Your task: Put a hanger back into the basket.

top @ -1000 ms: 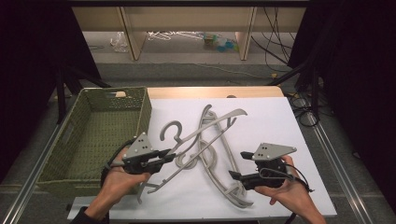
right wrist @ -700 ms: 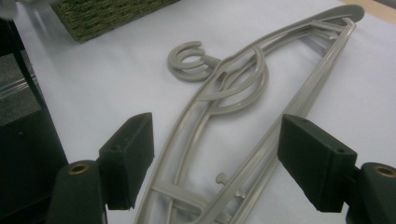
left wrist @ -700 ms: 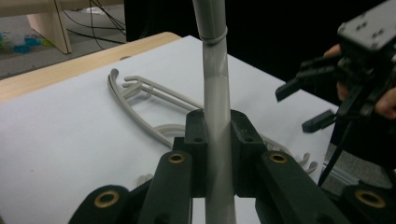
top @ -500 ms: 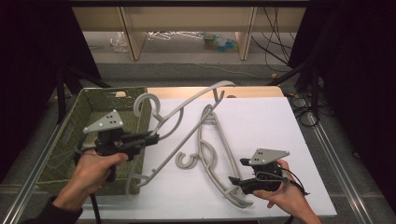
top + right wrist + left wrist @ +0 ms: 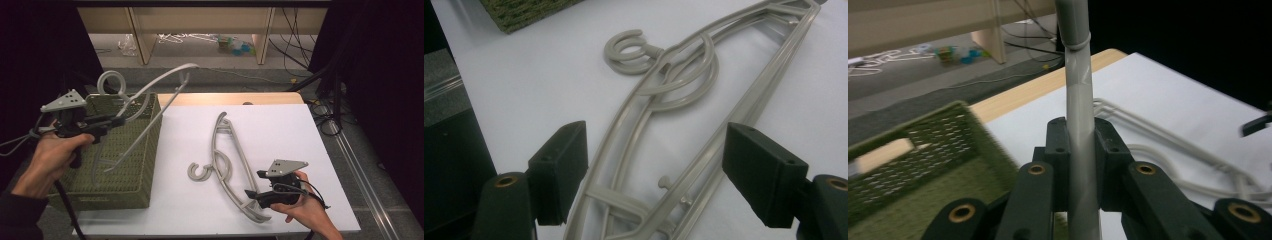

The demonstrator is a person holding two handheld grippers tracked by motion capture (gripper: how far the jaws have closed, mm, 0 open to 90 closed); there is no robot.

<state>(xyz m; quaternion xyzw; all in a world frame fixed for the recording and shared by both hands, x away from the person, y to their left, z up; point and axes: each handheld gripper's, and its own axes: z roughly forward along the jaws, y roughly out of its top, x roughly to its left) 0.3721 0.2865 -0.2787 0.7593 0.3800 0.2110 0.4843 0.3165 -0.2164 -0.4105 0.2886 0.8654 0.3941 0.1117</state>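
My left gripper (image 5: 107, 122) is shut on the bar of a grey plastic hanger (image 5: 165, 77) and holds it tilted in the air over the green woven basket (image 5: 135, 165). In the left gripper view its jaws (image 5: 1079, 150) clamp the hanger's bar (image 5: 1075, 75), which rises straight up between them. More grey hangers (image 5: 235, 150), seemingly two stacked, lie on the white table top (image 5: 280, 130). My right gripper (image 5: 256, 186) rests open at their near end. In the right gripper view the jaws (image 5: 661, 175) stand wide on either side of the hangers' end (image 5: 704, 165), with the pads apart from it.
The basket (image 5: 923, 150) stands at the table's left edge, and its rim sits just under the lifted hanger. A wooden strip (image 5: 225, 98) runs along the table's far edge. Cables (image 5: 325, 105) lie on the floor at the right. Shelving with clutter (image 5: 200, 37) stands behind.
My left gripper has carried its hanger up and to the left, off the pile on the table to above the basket. The right gripper has stayed in place.
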